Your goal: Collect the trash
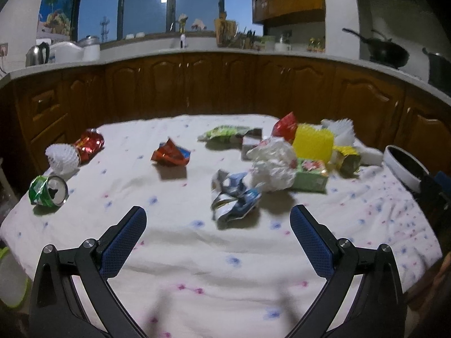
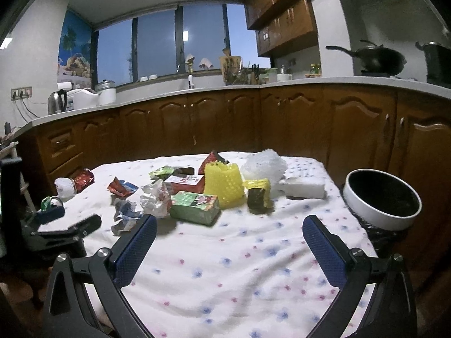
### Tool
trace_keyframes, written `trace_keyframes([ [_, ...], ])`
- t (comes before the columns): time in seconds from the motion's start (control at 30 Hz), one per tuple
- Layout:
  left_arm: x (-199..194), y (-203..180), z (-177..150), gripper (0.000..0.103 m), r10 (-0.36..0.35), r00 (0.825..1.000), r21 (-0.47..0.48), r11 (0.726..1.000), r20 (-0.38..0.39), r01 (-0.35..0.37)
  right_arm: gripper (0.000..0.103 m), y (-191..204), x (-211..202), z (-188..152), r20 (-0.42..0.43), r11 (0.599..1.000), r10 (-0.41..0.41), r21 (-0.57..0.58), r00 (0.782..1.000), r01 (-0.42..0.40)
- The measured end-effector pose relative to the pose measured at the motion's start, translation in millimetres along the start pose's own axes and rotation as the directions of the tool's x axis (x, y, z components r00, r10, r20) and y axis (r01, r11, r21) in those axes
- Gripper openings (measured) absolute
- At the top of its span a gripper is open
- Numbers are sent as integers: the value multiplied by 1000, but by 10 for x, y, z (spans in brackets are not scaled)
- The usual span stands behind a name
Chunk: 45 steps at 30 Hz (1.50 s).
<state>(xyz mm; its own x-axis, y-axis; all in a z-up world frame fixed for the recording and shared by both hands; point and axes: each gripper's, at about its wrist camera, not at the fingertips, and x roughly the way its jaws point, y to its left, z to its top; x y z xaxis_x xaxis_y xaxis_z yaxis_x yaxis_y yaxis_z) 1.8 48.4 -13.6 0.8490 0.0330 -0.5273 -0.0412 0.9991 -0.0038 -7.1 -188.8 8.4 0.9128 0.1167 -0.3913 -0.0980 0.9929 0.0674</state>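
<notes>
Trash lies scattered on a table with a white flowered cloth (image 1: 225,253). In the left wrist view I see a crushed green can (image 1: 48,191), a red can (image 1: 89,144), a red wrapper (image 1: 170,155), a blue-white crumpled wrapper (image 1: 234,197), a white plastic bag (image 1: 272,166), a green carton (image 1: 310,174) and yellow foam netting (image 1: 313,143). My left gripper (image 1: 218,218) is open and empty above the near cloth. My right gripper (image 2: 229,226) is open and empty, in front of the green carton (image 2: 196,207) and yellow netting (image 2: 224,187).
A white-rimmed bin with a black liner (image 2: 382,198) stands at the table's right edge, also seen in the left wrist view (image 1: 406,169). Brown kitchen cabinets (image 1: 225,84) run behind the table. The left gripper shows at the left in the right wrist view (image 2: 67,222).
</notes>
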Motion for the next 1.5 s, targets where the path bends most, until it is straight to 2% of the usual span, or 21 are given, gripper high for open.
trace_keyframes([
  [0.13, 152, 53, 19, 103, -7, 998, 5, 1000, -69, 8, 103, 61, 152, 107, -28, 998, 65, 16, 997, -64],
  [0.23, 216, 114, 38, 103, -30, 996, -2, 1000, -83, 30, 103, 114, 313, 194, -69, 992, 124, 34, 990, -122],
  [0.43, 413, 136, 100, 103, -105, 985, -1, 994, -140, 106, 99, 264, 785, 329, -170, 965, 258, 86, 951, -247],
  [0.63, 614, 120, 192, 103, -136, 974, -1, 990, -179, 138, 74, 475, 1406, 354, -304, 944, 330, 128, 894, -305],
  [0.7, 685, 116, 217, 103, -147, 971, 1, 989, -190, 150, 62, 533, 1606, 334, -345, 941, 337, 135, 876, -309],
  [0.73, 723, 109, 223, 103, -151, 968, 4, 988, -198, 155, 61, 540, 1681, 319, -361, 941, 338, 140, 870, -307],
  [0.83, 841, 86, 230, 94, -157, 961, 18, 986, -226, 165, 49, 527, 1919, 247, -405, 934, 356, 181, 842, -308],
  [0.87, 877, 76, 233, 87, -162, 958, 22, 985, -238, 172, 37, 521, 1960, 232, -413, 928, 370, 196, 832, -316],
  [0.9, 912, 69, 229, 85, -169, 954, 24, 983, -249, 180, 23, 511, 1990, 213, -419, 922, 385, 212, 822, -324],
  [0.93, 946, 61, 226, 82, -179, 948, 22, 981, -263, 191, 21, 504, 1998, 211, -417, 918, 395, 220, 819, -330],
  [1.0, 985, 46, 229, 71, -200, 940, 17, 977, -275, 213, 18, 496, 1958, 228, -403, 915, 402, 216, 823, -341],
  [1.07, 990, 35, 233, 52, -224, 934, 10, 972, -280, 236, 17, 473, 1875, 257, -379, 907, 419, 215, 825, -362],
  [1.1, 980, 25, 239, 46, -238, 930, 8, 968, -280, 250, 17, 465, 1845, 275, -372, 907, 420, 213, 828, -364],
  [1.17, 945, 0, 249, 38, -231, 934, 18, 969, -271, 245, 16, 432, 1746, 308, -352, 904, 426, 210, 834, -373],
  [1.3, 876, 7, 260, 31, -234, 935, 10, 969, -266, 246, 15, 331, 1598, 353, -326, 896, 441, 223, 836, -385],
  [1.37, 844, 19, 291, 24, -241, 935, -3, 969, -260, 249, 15, 235, 1514, 374, -308, 894, 440, 237, 843, -380],
  [1.4, 828, 11, 310, 24, -244, 935, -4, 968, -258, 252, 15, 176, 1465, 387, -298, 893, 440, 243, 847, -378],
  [1.5, 721, -72, 401, 24, -255, 938, 15, 964, -235, 266, 15, -77, 1281, 438, -257, 899, 416, 262, 872, -351],
])
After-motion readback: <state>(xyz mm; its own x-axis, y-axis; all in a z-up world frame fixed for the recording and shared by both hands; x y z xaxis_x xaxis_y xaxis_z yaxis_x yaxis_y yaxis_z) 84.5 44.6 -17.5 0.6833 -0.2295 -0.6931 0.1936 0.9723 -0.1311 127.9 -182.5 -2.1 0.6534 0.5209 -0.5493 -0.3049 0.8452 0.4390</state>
